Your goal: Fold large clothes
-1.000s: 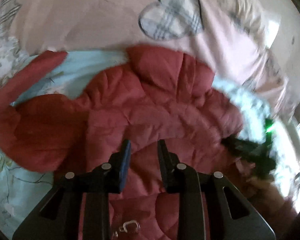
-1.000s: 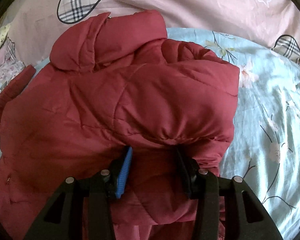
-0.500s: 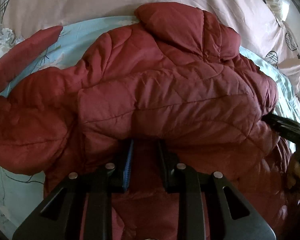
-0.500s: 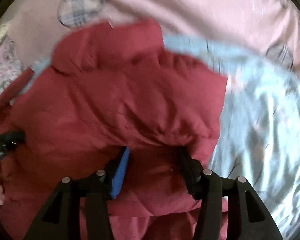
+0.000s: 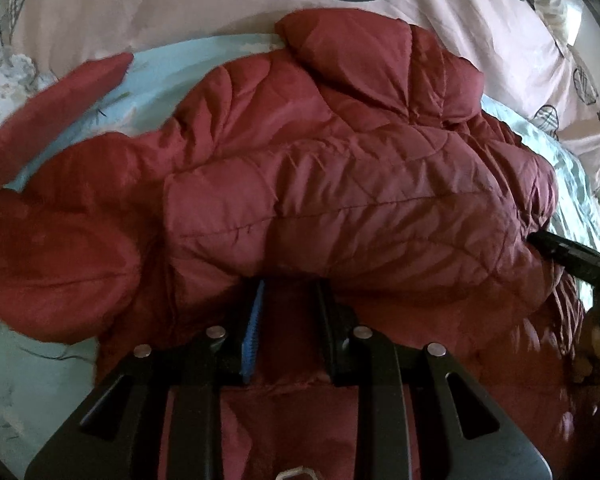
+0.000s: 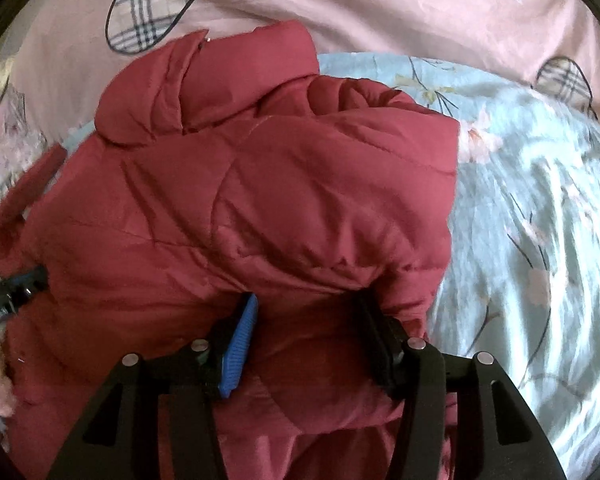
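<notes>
A dark red quilted jacket (image 5: 340, 184) lies on the light blue flowered sheet (image 5: 28, 380), its collar (image 6: 220, 80) toward the pink quilt. A thick fold of it drapes over both sets of fingers. My left gripper (image 5: 289, 286) has jacket fabric filling the gap between its pads, and its jaws are opening. My right gripper (image 6: 307, 300) is shut on a wide bunch of the same fold at the jacket's right side. One sleeve (image 5: 52, 108) trails out to the left. The right gripper's fingers (image 5: 560, 252) show at the left view's right edge.
A pink quilt (image 6: 380, 12) with plaid heart patches covers the far side of the bed. Blue sheet (image 6: 540, 240) spreads to the right of the jacket. A person's hand (image 6: 0, 396) shows at the lower left edge.
In the left wrist view the jacket's folded part has come up over the fingers and toward the collar as the gripper sank. The left gripper has entered the right view's left edge.
</notes>
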`<action>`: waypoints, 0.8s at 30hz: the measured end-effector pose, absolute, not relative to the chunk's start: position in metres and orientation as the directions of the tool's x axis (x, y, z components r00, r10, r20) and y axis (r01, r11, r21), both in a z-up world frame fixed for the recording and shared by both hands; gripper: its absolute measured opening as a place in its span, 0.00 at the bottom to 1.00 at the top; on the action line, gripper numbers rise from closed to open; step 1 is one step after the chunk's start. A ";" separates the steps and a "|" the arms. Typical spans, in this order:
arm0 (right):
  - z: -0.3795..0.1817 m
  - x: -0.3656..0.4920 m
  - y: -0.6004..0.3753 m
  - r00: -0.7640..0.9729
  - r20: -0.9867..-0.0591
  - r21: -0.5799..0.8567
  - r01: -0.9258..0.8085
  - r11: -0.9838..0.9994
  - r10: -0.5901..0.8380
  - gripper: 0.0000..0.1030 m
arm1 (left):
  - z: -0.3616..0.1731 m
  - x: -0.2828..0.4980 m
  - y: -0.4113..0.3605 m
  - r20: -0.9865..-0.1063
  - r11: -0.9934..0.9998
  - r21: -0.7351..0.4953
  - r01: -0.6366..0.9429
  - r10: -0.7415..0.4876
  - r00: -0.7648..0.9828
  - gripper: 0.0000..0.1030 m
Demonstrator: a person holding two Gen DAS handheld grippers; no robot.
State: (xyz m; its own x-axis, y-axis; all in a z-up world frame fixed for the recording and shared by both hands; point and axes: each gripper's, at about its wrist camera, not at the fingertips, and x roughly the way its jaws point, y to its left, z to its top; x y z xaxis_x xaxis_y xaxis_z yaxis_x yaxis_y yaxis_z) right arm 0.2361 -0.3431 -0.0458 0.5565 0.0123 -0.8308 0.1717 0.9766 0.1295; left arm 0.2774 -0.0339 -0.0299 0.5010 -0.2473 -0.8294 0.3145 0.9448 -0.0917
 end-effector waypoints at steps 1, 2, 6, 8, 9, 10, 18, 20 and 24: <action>-0.040 0.232 -0.344 0.560 -0.828 0.152 0.176 0.972 0.028 0.52 | -0.027 0.275 -0.032 -0.828 0.946 -0.079 0.313 -0.237 0.508 0.35; -0.033 0.226 -0.343 0.570 -0.821 0.170 0.172 0.970 0.043 0.52 | -0.023 0.272 -0.029 -0.824 0.950 -0.067 0.306 -0.225 0.519 0.45; -0.010 0.203 -0.336 0.608 -0.789 0.200 0.124 0.972 0.085 0.59 | -0.009 0.267 -0.008 -0.809 0.966 -0.040 0.254 -0.181 0.559 0.54; -0.005 0.194 -0.333 0.615 -0.781 0.217 0.106 0.971 0.107 0.60 | -0.005 0.268 0.001 -0.804 0.972 -0.022 0.234 -0.157 0.574 0.55; -0.004 0.191 -0.332 0.615 -0.780 0.222 0.098 0.970 0.116 0.60 | -0.003 0.269 0.005 -0.801 0.975 -0.006 0.222 -0.138 0.582 0.55; -0.002 0.186 -0.330 0.615 -0.778 0.231 0.087 0.969 0.130 0.60 | -0.002 0.269 0.009 -0.799 0.978 0.017 0.207 -0.112 0.591 0.55; 0.008 0.163 -0.309 0.611 -0.765 0.275 0.025 0.961 0.203 0.63 | 0.014 0.286 0.030 -0.778 0.983 0.119 0.143 0.002 0.628 0.58; 0.008 0.158 -0.305 0.607 -0.764 0.280 0.009 0.960 0.217 0.64 | 0.019 0.292 0.031 -0.769 0.980 0.151 0.129 0.034 0.639 0.63; 0.012 0.152 -0.297 0.603 -0.762 0.287 -0.013 0.958 0.237 0.64 | 0.030 0.309 0.035 -0.727 0.964 0.249 0.090 0.125 0.675 0.74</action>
